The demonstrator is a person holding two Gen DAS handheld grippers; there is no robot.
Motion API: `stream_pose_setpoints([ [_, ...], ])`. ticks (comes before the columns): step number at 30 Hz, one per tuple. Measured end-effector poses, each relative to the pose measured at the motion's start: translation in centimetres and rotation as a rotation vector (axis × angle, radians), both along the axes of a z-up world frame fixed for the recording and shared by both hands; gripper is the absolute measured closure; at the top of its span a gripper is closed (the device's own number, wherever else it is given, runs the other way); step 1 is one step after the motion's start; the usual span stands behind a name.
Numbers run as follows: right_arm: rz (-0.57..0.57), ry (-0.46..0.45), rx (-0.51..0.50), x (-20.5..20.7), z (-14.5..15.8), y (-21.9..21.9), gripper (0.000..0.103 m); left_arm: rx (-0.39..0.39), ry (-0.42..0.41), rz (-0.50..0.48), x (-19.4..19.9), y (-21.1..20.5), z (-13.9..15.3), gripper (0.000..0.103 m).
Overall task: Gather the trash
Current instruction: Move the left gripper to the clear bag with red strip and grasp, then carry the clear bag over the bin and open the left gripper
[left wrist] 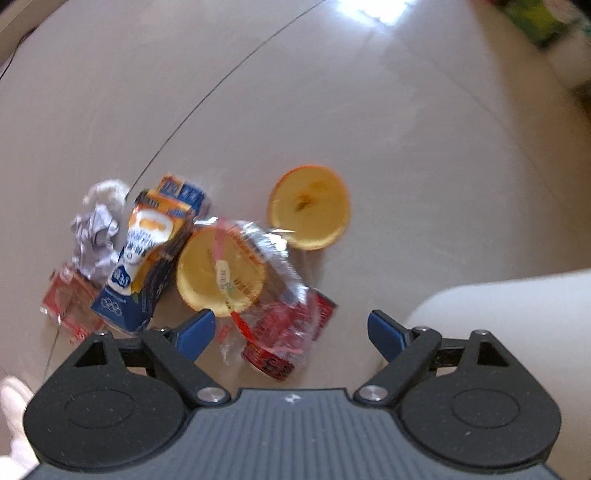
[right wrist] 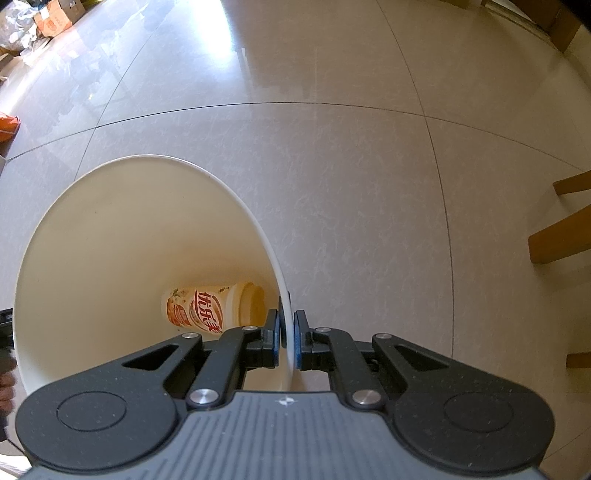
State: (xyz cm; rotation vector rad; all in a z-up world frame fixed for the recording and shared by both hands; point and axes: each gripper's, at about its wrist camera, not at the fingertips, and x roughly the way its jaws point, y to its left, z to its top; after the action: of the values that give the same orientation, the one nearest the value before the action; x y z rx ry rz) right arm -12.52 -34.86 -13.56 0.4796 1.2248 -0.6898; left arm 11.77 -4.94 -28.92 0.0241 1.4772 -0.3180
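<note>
In the left wrist view a heap of trash lies on the tiled floor: a blue and orange drink carton [left wrist: 147,254], crumpled white paper [left wrist: 96,229], a red wrapper [left wrist: 68,306], a clear and red plastic wrapper [left wrist: 284,325] over an orange slice [left wrist: 207,273], and a second orange slice [left wrist: 310,206]. My left gripper [left wrist: 291,334] hovers open just above the clear wrapper, holding nothing. In the right wrist view my right gripper [right wrist: 287,338] is shut on the rim of a white bin [right wrist: 122,229]. An orange-printed paper cup [right wrist: 210,308] lies on its side inside the bin.
The white bin's wall [left wrist: 509,314] shows at the right of the left wrist view. Wooden chair legs [right wrist: 561,236] stand at the right edge. Cardboard boxes [right wrist: 51,16] and clutter sit far back left. Glare falls on the glossy tiles.
</note>
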Motion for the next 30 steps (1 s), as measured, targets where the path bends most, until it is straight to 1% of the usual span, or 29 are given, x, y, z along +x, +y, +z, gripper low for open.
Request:
stream_pose_setpoints([
  [3, 0.000, -0.001, 0.000, -0.1, 0.0, 0.0, 0.094, 0.018, 0.020, 0.054, 0.6, 0.0, -1.5, 0.020],
  [6, 0.004, -0.001, -0.003, -0.1, 0.0, 0.0, 0.094, 0.026, 0.028, 0.098, 1.1, 0.0, -2.5, 0.021],
  [8, 0.003, -0.002, -0.002, -0.1, 0.0, -0.1, 0.094, 0.031, 0.034, 0.115, 1.4, -0.2, -3.3, 0.022],
  [12, 0.005, -0.001, -0.004, -0.1, 0.0, 0.0, 0.094, 0.037, 0.041, 0.135, 2.1, -0.6, -4.4, 0.028],
  [15, 0.007, 0.000, -0.006, -0.1, 0.0, 0.0, 0.094, 0.058, 0.049, 0.130, 2.3, -0.9, -4.8, 0.040],
  [18, 0.006, -0.001, -0.005, -0.1, 0.0, 0.1, 0.094, 0.071, 0.053, 0.133, 2.2, -0.9, -5.0, 0.048],
  [19, 0.006, -0.001, -0.005, -0.1, 0.0, 0.1, 0.094, 0.070, 0.054, 0.131, 2.2, -0.9, -5.0, 0.051],
  [22, 0.007, -0.001, -0.007, -0.1, 0.0, 0.2, 0.094, 0.071, 0.046, 0.113, 2.1, -0.8, -4.7, 0.056],
  [25, 0.006, -0.002, -0.005, -0.1, 0.0, 0.2, 0.094, 0.077, 0.036, 0.083, 1.9, -0.8, -3.8, 0.057],
  [28, 0.002, -0.007, -0.001, -0.2, 0.0, 0.1, 0.094, 0.077, 0.019, 0.043, 1.7, -0.6, -1.9, 0.058],
  [30, 0.004, -0.007, 0.000, -0.3, 0.1, 0.1, 0.094, 0.083, 0.006, 0.008, 1.6, -0.7, -1.1, 0.059],
])
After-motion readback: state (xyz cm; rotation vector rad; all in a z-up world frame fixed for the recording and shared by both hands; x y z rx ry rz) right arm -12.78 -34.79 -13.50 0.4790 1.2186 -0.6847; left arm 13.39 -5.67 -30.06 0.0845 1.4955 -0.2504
